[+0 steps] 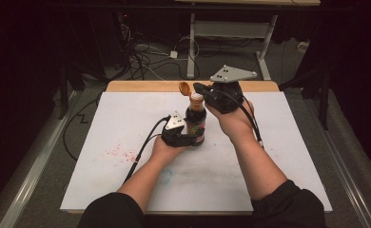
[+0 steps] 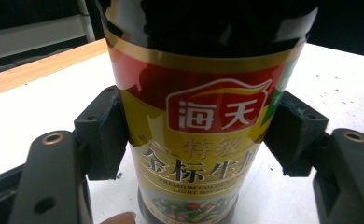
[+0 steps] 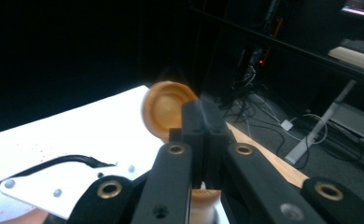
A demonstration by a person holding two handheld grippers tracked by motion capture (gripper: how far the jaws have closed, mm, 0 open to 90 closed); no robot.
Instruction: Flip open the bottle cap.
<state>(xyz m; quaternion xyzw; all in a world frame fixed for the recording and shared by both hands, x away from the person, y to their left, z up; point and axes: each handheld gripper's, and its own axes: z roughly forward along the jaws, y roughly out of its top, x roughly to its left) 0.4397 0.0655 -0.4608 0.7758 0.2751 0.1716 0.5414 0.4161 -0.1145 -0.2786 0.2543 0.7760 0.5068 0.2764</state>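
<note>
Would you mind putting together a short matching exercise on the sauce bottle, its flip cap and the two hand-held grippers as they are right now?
Things:
1. soy sauce bottle
2. orange flip cap
3. left hand-held gripper
4. right hand-held gripper

States:
A. jaws closed together, up beside the bottle's top
B. clamped around the bottle's labelled body
C. flipped open, tilted up off the spout
D. standing upright on the white table top

Pairs: 1-D, 2-C, 3-B, 4-A
</note>
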